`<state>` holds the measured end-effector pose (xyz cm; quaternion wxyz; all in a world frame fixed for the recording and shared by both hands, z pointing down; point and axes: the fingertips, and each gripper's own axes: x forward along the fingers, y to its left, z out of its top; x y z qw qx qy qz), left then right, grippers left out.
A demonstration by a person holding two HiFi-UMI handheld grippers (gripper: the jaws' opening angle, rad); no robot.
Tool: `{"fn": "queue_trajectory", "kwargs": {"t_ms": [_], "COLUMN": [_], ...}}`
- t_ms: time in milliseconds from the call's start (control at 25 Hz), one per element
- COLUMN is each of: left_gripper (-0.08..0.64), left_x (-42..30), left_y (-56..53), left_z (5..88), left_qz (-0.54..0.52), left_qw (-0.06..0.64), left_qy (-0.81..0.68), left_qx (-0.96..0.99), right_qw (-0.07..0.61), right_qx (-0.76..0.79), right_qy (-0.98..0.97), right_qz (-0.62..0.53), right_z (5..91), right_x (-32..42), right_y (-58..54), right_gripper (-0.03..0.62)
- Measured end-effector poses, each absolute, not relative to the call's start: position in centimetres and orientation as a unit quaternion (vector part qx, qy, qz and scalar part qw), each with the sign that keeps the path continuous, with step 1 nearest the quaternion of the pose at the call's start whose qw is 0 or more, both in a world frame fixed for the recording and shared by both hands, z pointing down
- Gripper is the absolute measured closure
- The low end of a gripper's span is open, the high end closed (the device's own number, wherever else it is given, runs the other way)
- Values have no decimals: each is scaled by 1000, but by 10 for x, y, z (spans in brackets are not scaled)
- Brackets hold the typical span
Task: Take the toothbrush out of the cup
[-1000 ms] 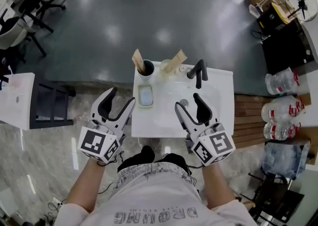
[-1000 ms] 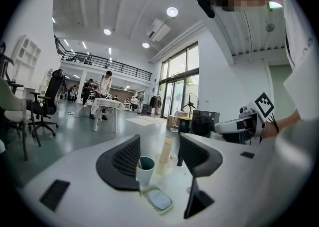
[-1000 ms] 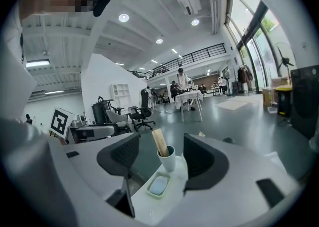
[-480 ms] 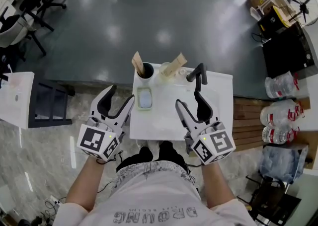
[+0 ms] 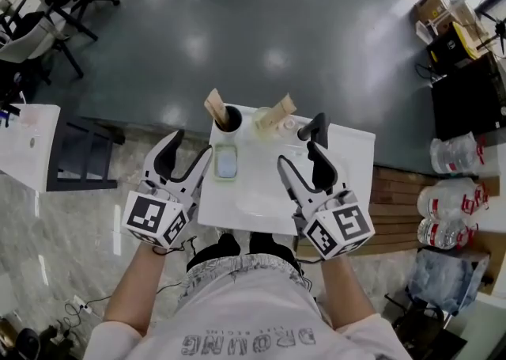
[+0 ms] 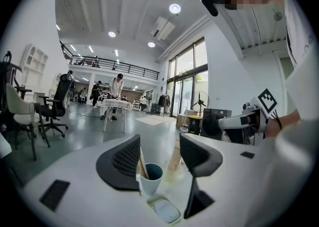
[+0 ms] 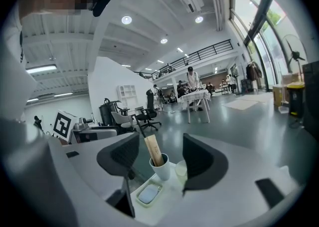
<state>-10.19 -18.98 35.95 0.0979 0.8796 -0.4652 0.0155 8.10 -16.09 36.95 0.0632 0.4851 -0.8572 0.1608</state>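
A white cup (image 5: 230, 119) stands at the back left of a small white sink stand (image 5: 348, 162), with a toothbrush in a tan wrapper (image 5: 215, 104) leaning out of it. My left gripper (image 5: 190, 149) hovers open and empty off the stand's left edge, short of the cup. My right gripper (image 5: 298, 158) hangs open and empty over the basin. In the left gripper view the cup (image 6: 151, 178) and toothbrush (image 6: 142, 163) sit low between the jaws. In the right gripper view the cup (image 7: 162, 167) and toothbrush (image 7: 153, 150) also lie ahead between the jaws.
A clear cup (image 5: 265, 122) with a second wrapped toothbrush (image 5: 279, 108) stands right of the white cup. A green soap dish (image 5: 226, 163) lies in front of the cup. The black faucet (image 5: 314, 127) rises at the back right. Office chairs, a dark stool (image 5: 83, 162) and water bottles surround the stand.
The head camera has shifted, so the stand sits a little lower in view. Both grippers stay open and hold nearly the same places by the stand.
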Motion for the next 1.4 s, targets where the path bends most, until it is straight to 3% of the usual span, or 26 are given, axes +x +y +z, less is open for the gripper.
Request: {"fn": "queue_trajectory", "kwargs": {"t_ms": [1400], "left_gripper": [304], "left_x": [-94], "left_y": [-295], "left_z": [455], "left_qz": [36], "left_qw": [157], "left_qy": [-495], "left_qx": [854], "right_qw": [129], "right_qx": [431], "right_qy": [-871], "right_qz": [198], "right_z": [424], "right_x": [97], "right_y": [-221], "right_gripper": [305]}}
